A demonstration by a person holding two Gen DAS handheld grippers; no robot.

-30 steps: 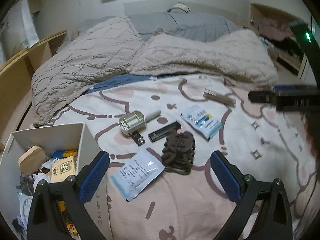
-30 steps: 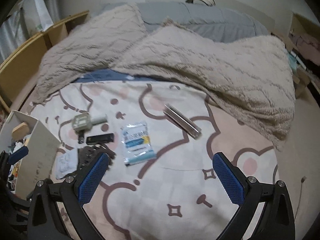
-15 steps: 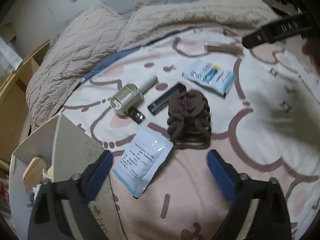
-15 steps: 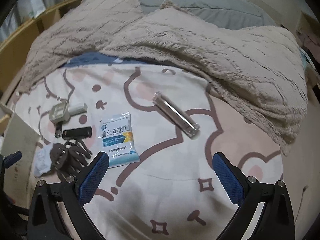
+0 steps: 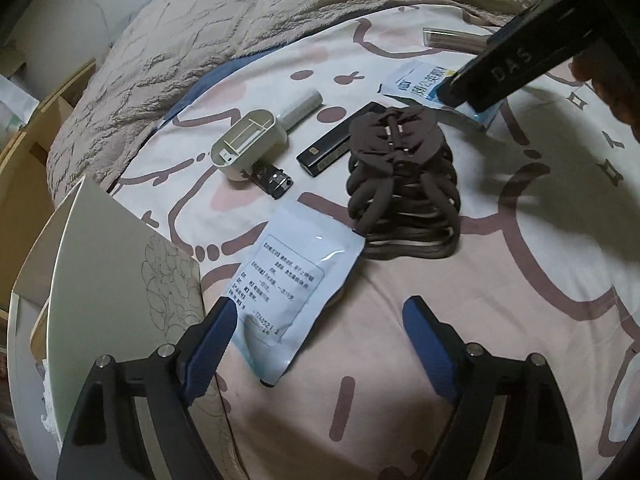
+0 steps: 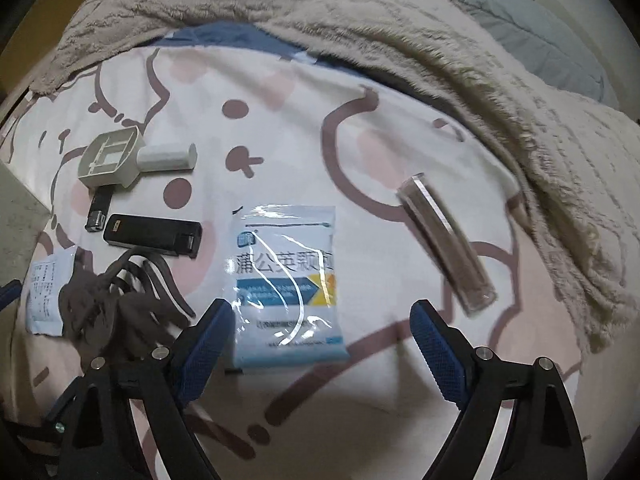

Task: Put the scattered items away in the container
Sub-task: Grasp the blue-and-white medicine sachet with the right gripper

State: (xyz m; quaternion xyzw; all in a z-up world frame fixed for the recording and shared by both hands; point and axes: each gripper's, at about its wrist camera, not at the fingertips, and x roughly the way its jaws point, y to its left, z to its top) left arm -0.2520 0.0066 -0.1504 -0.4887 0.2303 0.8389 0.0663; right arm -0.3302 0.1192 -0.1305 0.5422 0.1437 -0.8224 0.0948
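Both my tools have come lower: left tool [image 5: 320,344] over the white sachet [image 5: 290,292], right tool [image 6: 322,340] over the blue sachet [image 6: 286,284]. Jaws closing, gripping nothing.

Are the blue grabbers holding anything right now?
No. The left gripper is closing over the white sachet, the right gripper over the blue packet; neither pinches yet.
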